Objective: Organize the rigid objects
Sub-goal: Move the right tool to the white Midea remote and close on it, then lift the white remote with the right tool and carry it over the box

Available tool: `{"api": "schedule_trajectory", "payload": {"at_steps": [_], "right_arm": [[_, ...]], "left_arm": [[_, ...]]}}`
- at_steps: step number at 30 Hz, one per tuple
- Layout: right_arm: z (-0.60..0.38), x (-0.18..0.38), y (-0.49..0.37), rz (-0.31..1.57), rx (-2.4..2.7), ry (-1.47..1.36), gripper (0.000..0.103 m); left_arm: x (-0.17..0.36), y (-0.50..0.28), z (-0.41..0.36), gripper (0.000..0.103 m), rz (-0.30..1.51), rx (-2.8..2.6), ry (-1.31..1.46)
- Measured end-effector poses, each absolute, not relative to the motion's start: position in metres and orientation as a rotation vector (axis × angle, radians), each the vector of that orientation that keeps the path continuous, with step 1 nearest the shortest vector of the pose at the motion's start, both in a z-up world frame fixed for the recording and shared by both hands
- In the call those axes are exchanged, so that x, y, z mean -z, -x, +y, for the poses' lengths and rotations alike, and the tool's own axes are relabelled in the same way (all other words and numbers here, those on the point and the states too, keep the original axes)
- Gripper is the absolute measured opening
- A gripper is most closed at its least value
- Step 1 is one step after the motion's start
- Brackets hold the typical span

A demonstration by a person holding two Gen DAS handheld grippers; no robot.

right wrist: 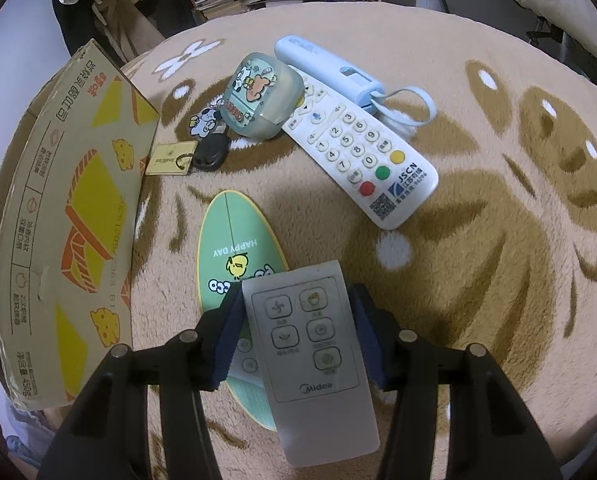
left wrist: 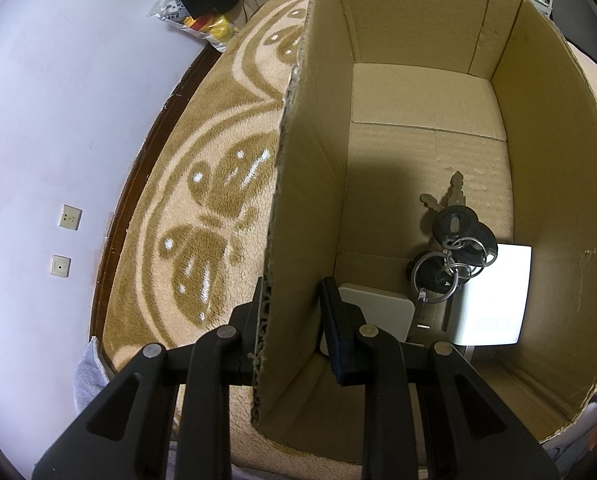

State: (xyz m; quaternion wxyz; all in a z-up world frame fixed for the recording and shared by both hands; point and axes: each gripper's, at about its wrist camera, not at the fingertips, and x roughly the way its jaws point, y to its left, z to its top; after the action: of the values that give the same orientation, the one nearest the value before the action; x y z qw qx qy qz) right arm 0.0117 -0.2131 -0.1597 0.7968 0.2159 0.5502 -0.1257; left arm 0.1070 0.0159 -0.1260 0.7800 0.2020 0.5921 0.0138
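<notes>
**Corrugated Cardboard Box Steadied at the Left, Fan Remote Held at the Right**

Brown corrugated cardboard forms the open box (left wrist: 438,92) standing on a beige plush blanket with a brown butterfly pattern (left wrist: 218,184). The left gripper (left wrist: 294,320) straddles the box's near left wall: one finger lies outside against the cardboard, the other inside. The jaws stand apart, wider than the wall between them, and whether the inner finger touches it cannot be told.

Contents of the box:
- a bunch of black-headed keys on metal rings (left wrist: 454,248), lying on the floor of the box;
- a white rectangular charger marked "120" (left wrist: 494,296), at the near right, partly under the keys;
- a white flat square device (left wrist: 378,308), at the near left, just beside the inner finger.

The right gripper (right wrist: 298,332) is closed on a grey-white Midea fan remote (right wrist: 310,356), its two blue pads pressed to the remote's long sides. The remote sits above the blanket, over a green oval card printed "HAPPY DAY" (right wrist: 234,240).

Items on the blanket beyond the right gripper:
- a white JSCN television remote (right wrist: 362,148), lying diagonally;
- a pale blue handheld device with a wrist loop (right wrist: 330,68), touching the television remote's far end;
- a cartoon-printed case (right wrist: 254,96), resting on the television remote's upper left;
- a black car key with a brass-coloured tag (right wrist: 186,156), near the box's printed outer wall (right wrist: 78,220).
</notes>
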Motion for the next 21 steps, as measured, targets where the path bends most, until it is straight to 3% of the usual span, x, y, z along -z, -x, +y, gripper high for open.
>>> {"api": "schedule_trajectory", "payload": {"at_steps": [8, 21], "right_arm": [[-0.213, 0.153, -0.012, 1.134, 0.298, -0.455, 0.055], [-0.219, 0.113, -0.008, 0.877, 0.299, -0.503, 0.054]], "left_arm": [[0.126, -0.107, 0.016, 0.024, 1.280, -0.030, -0.436], [0.126, -0.106, 0.015, 0.024, 1.278, -0.030, -0.445]]}}
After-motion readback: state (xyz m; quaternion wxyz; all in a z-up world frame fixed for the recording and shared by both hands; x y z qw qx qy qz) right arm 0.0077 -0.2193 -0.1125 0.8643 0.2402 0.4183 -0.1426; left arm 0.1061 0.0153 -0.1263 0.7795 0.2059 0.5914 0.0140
